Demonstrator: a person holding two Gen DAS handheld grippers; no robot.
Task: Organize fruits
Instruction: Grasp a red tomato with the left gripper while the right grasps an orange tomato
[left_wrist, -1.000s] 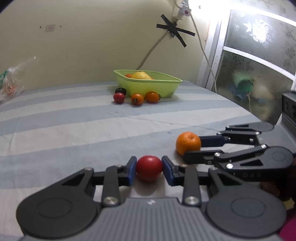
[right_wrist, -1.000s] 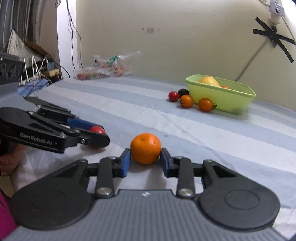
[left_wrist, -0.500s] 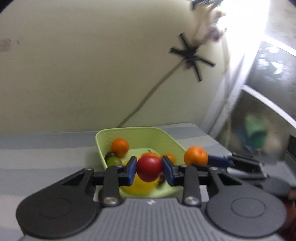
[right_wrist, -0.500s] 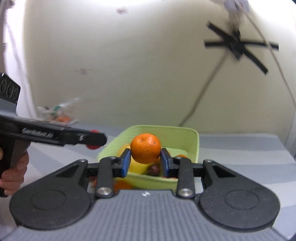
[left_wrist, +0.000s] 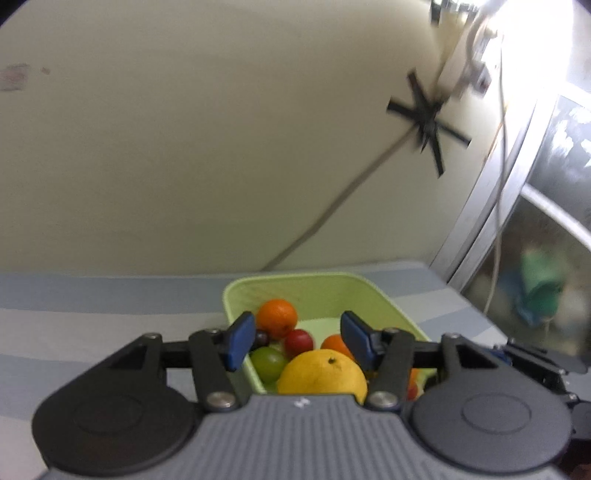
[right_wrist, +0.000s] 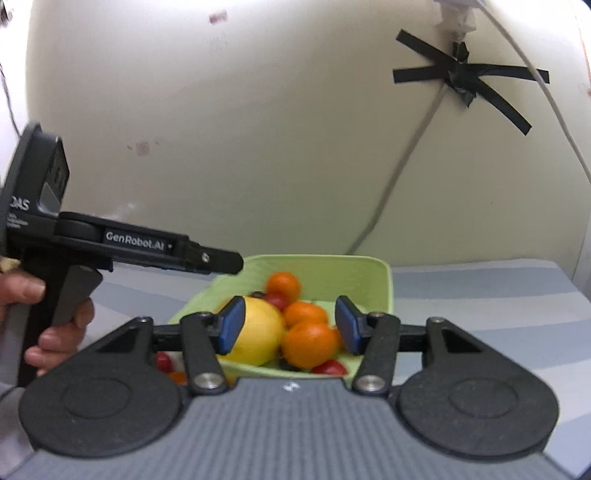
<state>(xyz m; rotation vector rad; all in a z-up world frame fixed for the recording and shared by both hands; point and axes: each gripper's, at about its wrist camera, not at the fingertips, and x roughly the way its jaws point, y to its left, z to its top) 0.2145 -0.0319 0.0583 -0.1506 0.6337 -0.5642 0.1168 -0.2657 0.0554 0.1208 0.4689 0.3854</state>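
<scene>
A light green basket (left_wrist: 317, 286) (right_wrist: 373, 275) sits on the striped cloth by the wall. It holds a large yellow fruit (left_wrist: 323, 374) (right_wrist: 255, 332), oranges (left_wrist: 277, 317) (right_wrist: 308, 341), a red tomato (left_wrist: 298, 340) and a green fruit (left_wrist: 269, 362). My left gripper (left_wrist: 297, 341) is open and empty above the basket's near edge. My right gripper (right_wrist: 290, 328) is open and empty above the basket. The left gripper also shows from the side in the right wrist view (right_wrist: 221, 262).
Small red and orange fruits (right_wrist: 164, 362) lie on the cloth just outside the basket's near left side. A wall with a taped cable (right_wrist: 461, 74) stands right behind the basket. A glass door (left_wrist: 546, 258) is to the right.
Both grippers opened over the basket. The red tomato left the left gripper and the orange left the right gripper; both now lie in the basket.
</scene>
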